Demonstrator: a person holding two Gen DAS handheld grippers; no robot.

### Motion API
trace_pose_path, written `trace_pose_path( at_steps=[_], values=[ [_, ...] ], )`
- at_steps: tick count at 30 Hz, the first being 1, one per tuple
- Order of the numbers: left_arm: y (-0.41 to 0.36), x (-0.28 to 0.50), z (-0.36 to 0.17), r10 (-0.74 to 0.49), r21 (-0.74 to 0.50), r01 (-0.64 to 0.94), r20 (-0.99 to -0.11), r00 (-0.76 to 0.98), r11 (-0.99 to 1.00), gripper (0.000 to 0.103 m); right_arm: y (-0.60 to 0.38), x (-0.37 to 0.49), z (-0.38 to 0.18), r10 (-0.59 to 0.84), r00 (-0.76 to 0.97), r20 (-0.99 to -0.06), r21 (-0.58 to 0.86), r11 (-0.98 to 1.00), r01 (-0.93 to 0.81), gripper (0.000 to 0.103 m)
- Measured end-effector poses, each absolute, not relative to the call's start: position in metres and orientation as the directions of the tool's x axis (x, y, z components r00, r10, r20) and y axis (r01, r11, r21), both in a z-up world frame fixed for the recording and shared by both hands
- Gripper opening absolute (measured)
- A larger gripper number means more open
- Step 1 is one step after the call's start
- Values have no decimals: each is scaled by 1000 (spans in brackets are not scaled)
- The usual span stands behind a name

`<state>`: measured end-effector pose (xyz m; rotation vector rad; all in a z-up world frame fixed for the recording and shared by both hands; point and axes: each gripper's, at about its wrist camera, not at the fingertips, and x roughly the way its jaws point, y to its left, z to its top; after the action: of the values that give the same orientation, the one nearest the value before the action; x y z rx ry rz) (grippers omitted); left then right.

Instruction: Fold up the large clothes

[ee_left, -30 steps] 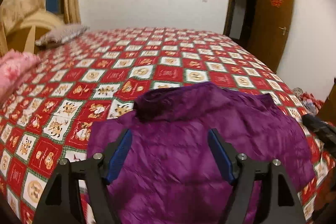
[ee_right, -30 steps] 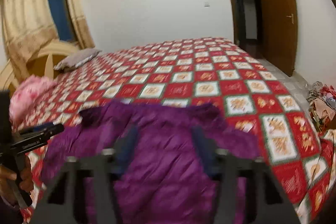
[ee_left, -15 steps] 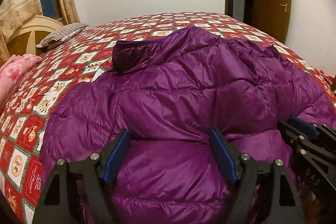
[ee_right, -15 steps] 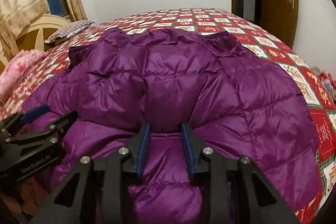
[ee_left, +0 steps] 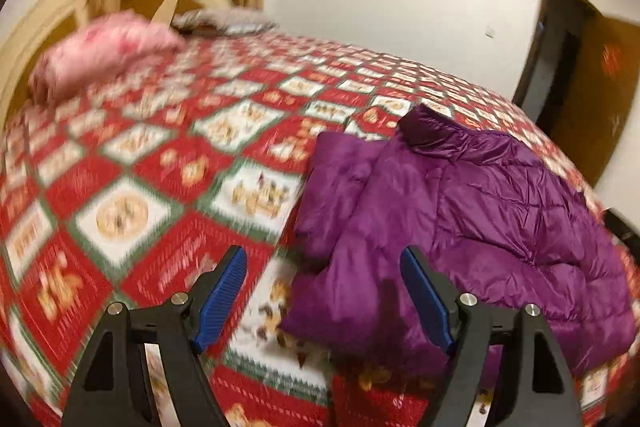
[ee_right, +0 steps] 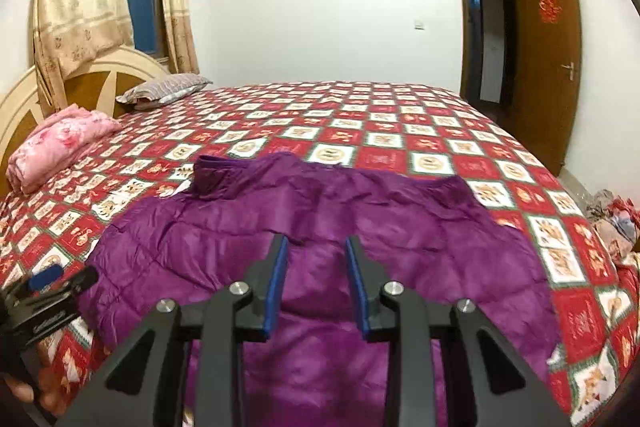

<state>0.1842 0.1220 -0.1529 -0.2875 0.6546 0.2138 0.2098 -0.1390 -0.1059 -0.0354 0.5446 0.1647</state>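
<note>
A purple down jacket (ee_right: 320,227) lies spread on the bed near its front edge, collar at the far left. In the left wrist view the purple down jacket (ee_left: 460,203) lies to the right. My left gripper (ee_left: 322,291) is open and empty, above the jacket's left edge and the bedspread. It also shows at the left edge of the right wrist view (ee_right: 52,287). My right gripper (ee_right: 316,283) is open and empty, held above the jacket's near middle part.
The bed has a red and white patterned bedspread (ee_right: 400,131). A folded pink blanket (ee_right: 56,143) and a grey pillow (ee_right: 168,91) lie by the headboard (ee_right: 24,99). A brown door (ee_right: 548,59) stands open at the right. A heap of clothes (ee_right: 612,219) lies on the floor.
Both grippers have pulled back and up from the jacket. The left gripper has swung to the left, over the jacket's left edge. The right gripper's jaws have widened.
</note>
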Motion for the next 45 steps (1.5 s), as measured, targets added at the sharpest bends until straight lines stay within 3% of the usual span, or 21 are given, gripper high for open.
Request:
trace_pose_path(
  at_steps=[6,14,18,19,20,23,29,37,45],
  values=[
    [108,181,-172,-8,-312,-249,-638,770,917,79,-122,251,-171,134,730,-670,70,991,-118,28],
    [114,222,-186,-65,-480,-286,-592,804,829,80,-125,249,-182,147,729,-668,82,989,-123,28],
    [107,235,-183,-103,-498,-245,-572,814,832,80,-121,249,-181,135,731,-669,67,990,-121,29],
    [104,236,-181,-125,-508,-217,-556,822,833,74,-119,250,-181,133,732,-669,65,991,-120,29],
    [101,237,-178,-137,-511,-197,-544,828,837,59,-118,251,-181,132,732,-668,64,991,-120,29],
    [93,240,-169,-154,-487,-148,-527,836,861,37,-117,251,-181,133,732,-668,66,991,-120,29],
    [89,239,-152,-187,-486,-93,-498,847,869,25,-116,251,-182,141,732,-667,77,990,-120,28],
    [57,231,-102,-247,-396,75,-402,882,915,20,-125,251,-182,178,726,-664,128,984,-125,29],
    [-3,218,-64,-319,-219,257,-329,889,941,20,-147,254,-176,289,691,-662,249,955,-162,28]
  ],
)
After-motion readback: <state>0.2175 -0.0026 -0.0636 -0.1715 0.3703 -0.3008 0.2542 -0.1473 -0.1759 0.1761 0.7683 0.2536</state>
